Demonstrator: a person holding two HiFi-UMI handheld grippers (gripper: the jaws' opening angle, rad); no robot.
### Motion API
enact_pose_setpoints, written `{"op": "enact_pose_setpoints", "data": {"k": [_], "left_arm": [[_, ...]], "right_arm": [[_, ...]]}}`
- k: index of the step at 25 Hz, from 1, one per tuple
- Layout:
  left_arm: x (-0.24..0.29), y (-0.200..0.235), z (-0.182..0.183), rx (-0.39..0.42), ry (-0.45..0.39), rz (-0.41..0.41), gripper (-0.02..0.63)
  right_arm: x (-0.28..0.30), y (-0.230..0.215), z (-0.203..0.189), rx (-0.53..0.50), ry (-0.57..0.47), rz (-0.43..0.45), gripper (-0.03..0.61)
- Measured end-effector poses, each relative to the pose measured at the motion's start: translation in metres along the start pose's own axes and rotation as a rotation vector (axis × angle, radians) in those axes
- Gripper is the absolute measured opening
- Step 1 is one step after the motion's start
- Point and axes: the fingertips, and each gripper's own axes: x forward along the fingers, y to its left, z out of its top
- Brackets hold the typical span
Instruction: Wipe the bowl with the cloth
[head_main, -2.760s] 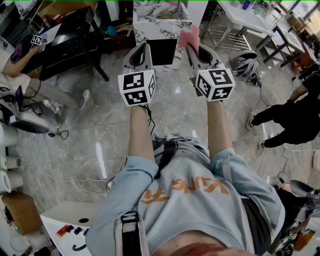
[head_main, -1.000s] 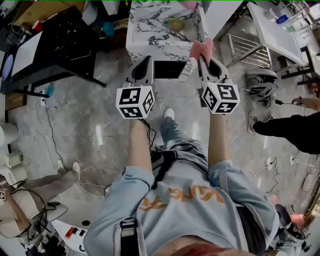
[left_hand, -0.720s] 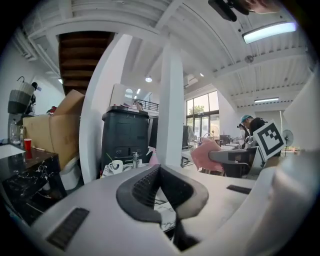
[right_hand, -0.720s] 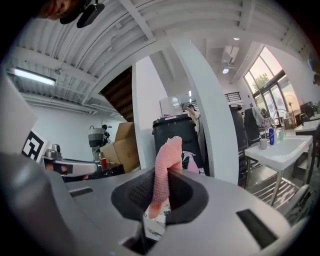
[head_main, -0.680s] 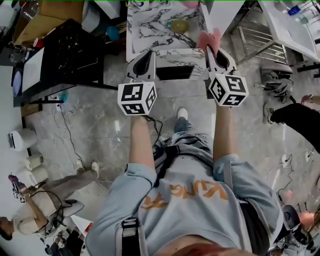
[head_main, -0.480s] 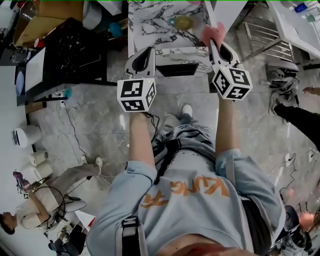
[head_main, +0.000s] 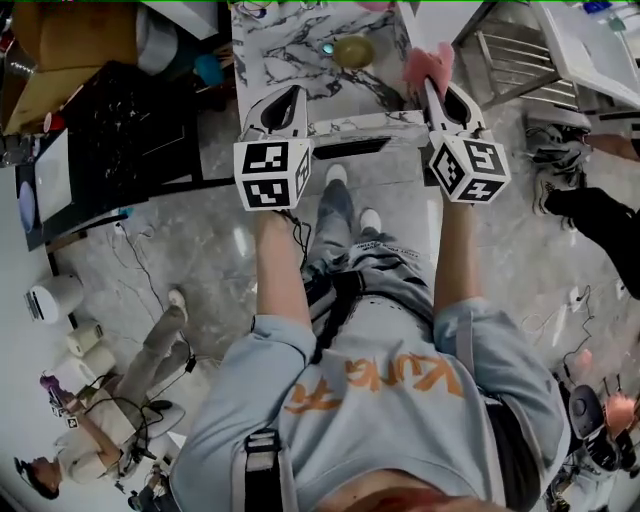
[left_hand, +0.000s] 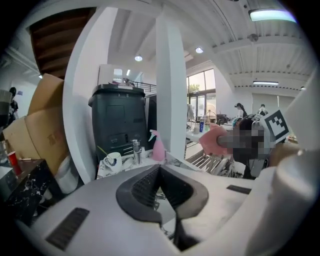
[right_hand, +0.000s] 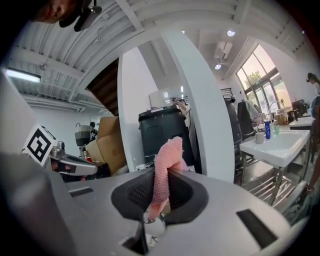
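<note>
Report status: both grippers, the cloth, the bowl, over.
Left gripper shut, empty. Right gripper shut on pink cloth. Bowl on marble counter ahead, not yet touched. Nothing seen in the way.

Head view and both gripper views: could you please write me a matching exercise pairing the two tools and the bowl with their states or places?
Things:
1. left tool
2. right tool
3. bowl

States or places:
A. stands on the marble counter
B. shut on the pink cloth
C. shut, nothing between its jaws

Pairs: 1-C, 2-B, 3-A.
</note>
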Motion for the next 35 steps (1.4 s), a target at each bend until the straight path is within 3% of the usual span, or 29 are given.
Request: {"op": "enact_pose_setpoints", "data": {"k": [5,9,16,22,28,35], "left_arm": [[0.060,0.010,-0.003,-0.007,0.056,-0.072,0.009],[0.104,0.024,-0.011,-0.032,0.092,-0.113,0.009],[0.164,0.038,-0.041,-0.075,0.170,-0.176,0.009],[0.203,0.049,-0.068,-0.062,0.253,-0.211,0.009],[0.238,0.051,-0.098,-0.138,0.316,-0.256,0.009],[0.268,0.048,-0.131,-0.153,0.407,-0.292,0.009]], "right_arm": [[0.032,0.000,0.003,-0.080,-0.008,-0.002,0.049],[0.065,0.001,-0.009,-0.086,0.039,-0.004,0.049],[0.088,-0.023,-0.033,-0.081,0.128,-0.085,0.049],[0.102,-0.033,-0.049,-0.073,0.184,-0.128,0.049],[0.127,-0.030,-0.064,-0.065,0.234,-0.144,0.049],[0.144,-0.034,-0.081,-0.051,0.287,-0.164,0.049]]}}
